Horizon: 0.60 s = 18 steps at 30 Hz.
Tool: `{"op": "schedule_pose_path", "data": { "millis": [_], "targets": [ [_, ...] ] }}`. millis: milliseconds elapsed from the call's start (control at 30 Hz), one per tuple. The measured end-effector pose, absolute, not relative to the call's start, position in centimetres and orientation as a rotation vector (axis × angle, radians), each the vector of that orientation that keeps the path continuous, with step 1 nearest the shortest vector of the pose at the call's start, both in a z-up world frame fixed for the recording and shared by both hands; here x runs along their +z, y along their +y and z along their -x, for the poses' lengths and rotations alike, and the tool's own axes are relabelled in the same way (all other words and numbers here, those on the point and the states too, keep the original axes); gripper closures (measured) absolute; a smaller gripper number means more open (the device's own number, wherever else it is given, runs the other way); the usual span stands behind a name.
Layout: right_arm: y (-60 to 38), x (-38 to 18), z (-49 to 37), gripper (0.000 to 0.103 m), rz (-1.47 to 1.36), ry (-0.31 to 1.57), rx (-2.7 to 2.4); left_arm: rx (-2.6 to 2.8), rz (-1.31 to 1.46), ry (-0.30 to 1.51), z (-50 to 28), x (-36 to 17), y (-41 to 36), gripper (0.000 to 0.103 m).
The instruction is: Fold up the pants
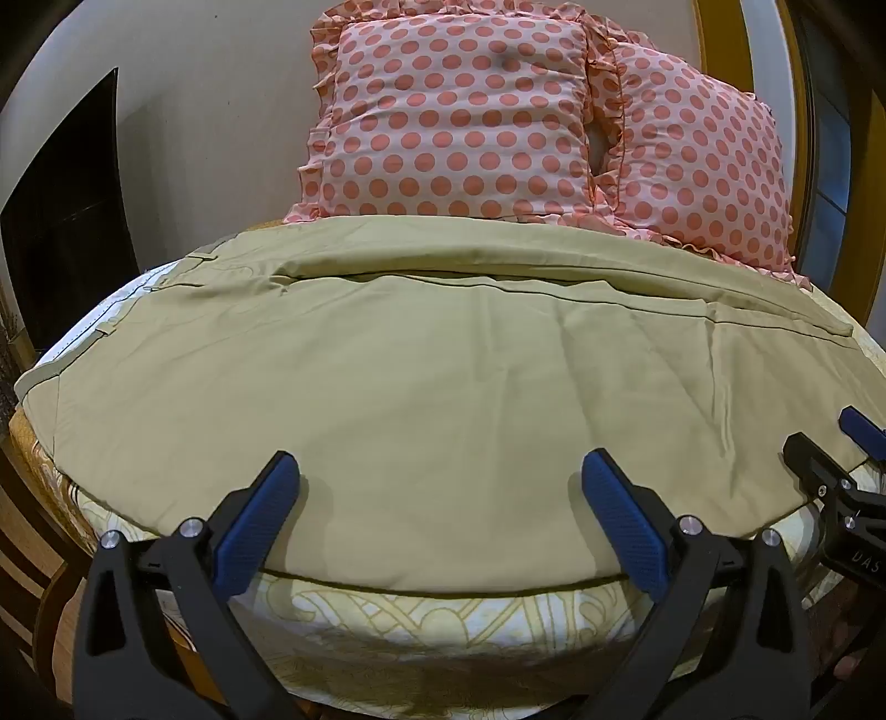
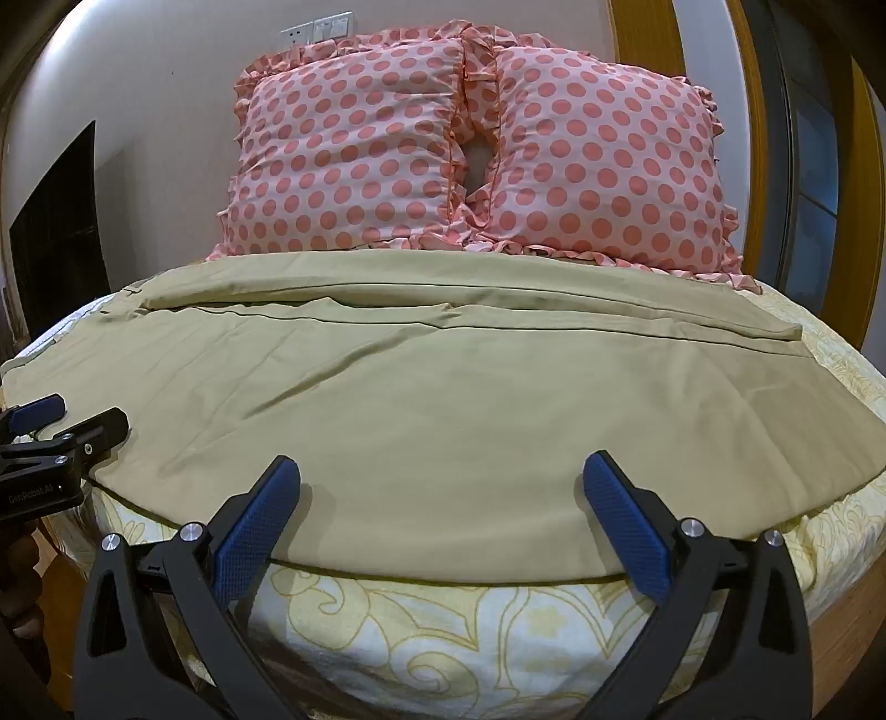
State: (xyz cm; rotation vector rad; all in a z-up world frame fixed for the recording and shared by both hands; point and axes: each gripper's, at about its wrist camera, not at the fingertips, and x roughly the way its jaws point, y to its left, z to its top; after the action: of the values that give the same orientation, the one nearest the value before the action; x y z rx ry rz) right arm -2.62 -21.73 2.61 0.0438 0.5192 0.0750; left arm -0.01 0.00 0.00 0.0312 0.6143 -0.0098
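Pants (image 1: pixel 432 399) flat | both fingers wide apart, empty | wall sockets (image 2: pixel 317 29), apparently, right view only

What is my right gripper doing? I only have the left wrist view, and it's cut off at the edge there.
Observer: The right gripper is open with nothing between its fingers, over the near edge of the pants.
Operator: Anything on the wall above the pillows? My view crops that.
Observer: Yes, a white switch plate sits on the wall above the left pillow.
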Motion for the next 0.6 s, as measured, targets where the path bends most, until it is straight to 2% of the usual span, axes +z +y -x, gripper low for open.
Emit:
{"op": "schedule_pose_path", "data": {
  "millis": [600],
  "targets": [
    [-21.74, 2.60, 2.66, 0.001, -0.044, 0.514, 0.075, -0.010, -0.031, 0.614, 0.01, 0.01, 0.00, 0.002]
  ]
}}
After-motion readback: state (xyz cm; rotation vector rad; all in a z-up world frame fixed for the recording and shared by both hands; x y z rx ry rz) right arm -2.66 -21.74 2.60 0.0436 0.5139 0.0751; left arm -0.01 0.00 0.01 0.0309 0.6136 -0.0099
